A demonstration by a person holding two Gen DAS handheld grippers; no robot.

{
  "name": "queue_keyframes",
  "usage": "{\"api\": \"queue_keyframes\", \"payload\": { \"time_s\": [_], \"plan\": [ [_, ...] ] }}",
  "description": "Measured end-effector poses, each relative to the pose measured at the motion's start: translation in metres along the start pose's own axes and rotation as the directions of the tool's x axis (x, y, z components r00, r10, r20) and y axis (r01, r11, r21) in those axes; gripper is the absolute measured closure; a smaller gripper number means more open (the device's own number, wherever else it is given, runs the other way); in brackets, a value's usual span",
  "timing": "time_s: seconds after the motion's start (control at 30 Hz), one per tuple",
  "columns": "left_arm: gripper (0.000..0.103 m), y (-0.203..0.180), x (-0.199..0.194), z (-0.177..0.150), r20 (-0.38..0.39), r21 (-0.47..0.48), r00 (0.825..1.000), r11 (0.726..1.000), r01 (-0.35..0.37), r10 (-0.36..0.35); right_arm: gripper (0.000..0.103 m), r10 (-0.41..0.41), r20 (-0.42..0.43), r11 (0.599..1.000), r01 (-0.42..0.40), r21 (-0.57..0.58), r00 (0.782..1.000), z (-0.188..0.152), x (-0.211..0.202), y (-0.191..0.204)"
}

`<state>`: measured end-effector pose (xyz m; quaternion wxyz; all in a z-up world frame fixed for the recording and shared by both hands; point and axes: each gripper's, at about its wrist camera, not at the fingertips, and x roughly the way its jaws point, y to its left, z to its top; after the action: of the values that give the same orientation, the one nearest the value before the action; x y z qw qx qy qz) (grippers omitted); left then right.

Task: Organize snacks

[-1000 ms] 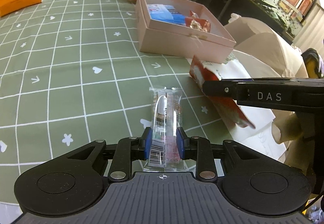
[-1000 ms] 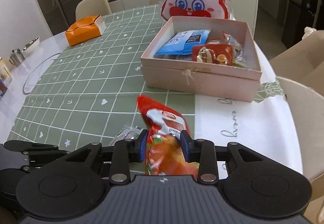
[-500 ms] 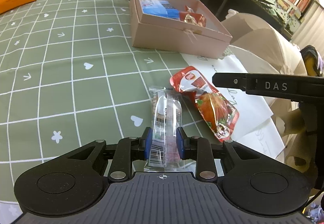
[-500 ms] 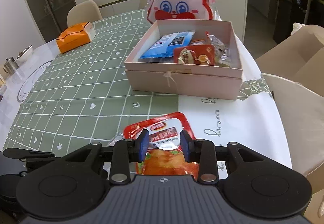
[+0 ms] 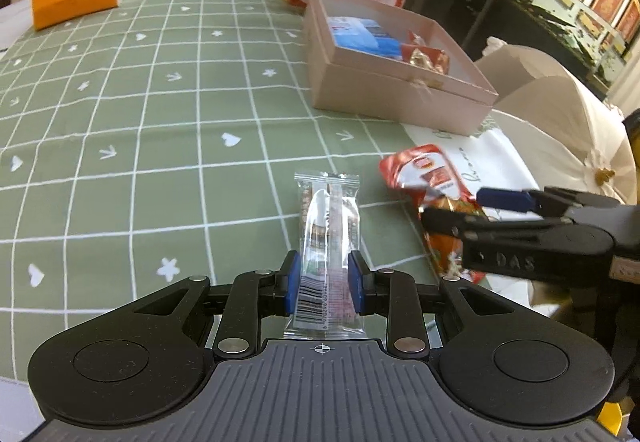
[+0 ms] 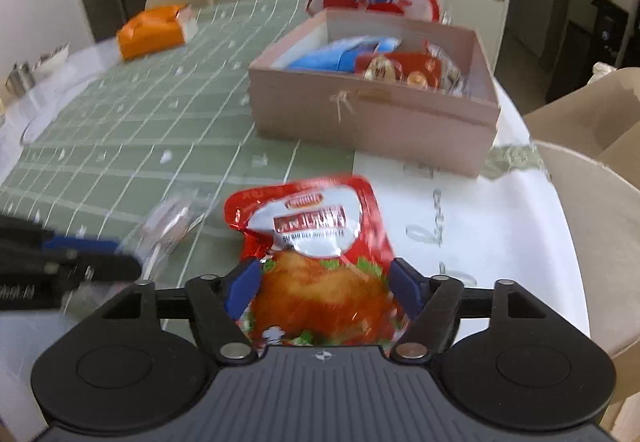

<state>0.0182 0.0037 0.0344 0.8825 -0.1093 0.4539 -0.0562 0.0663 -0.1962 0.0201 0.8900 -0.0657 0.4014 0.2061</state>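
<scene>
Right gripper [image 6: 320,284] jaws just opened around red pouch [image 6: 316,246], long axis toward pink box [image 6: 372,118] upper frame; left gripper [image 5: 323,280] clamping clear packet [image 5: 328,238].

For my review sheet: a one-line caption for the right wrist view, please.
Right claw, just opened, straddles red chicken snack pouch lying before the pink snack box.

Left gripper [image 5: 323,284], right gripper [image 6: 321,288]: same build, matte black ribbed housing, round side discs, silver pivot screws, blue-padded fingers [image 5: 292,282], white crosshair mark. "DAS" embossed on the side.
</scene>
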Motion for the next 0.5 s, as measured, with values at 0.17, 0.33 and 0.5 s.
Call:
{"api": "queue_keyframes", "payload": {
  "time_s": [0.17, 0.33, 0.5],
  "plan": [
    [0.073, 0.004, -0.001, -0.004, -0.011, -0.013, 1.0, 1.0, 0.003, -0.003, 0.021, 0.011, -0.04, 1.0, -0.01, 0.028, 0.999, 0.006, 0.013, 0.0],
    [0.073, 0.008, -0.002, -0.006, -0.014, -0.025, 1.0, 1.0, 0.001, -0.002, 0.015, -0.009, -0.028, 0.999, 0.01, 0.051, 1.0, 0.006, 0.017, 0.003],
    [0.073, 0.006, -0.001, -0.006, -0.015, -0.028, 1.0, 1.0, -0.006, 0.005, 0.001, -0.042, -0.024, 0.995, 0.044, 0.088, 0.999, 0.005, 0.026, 0.01]
  ]
}}
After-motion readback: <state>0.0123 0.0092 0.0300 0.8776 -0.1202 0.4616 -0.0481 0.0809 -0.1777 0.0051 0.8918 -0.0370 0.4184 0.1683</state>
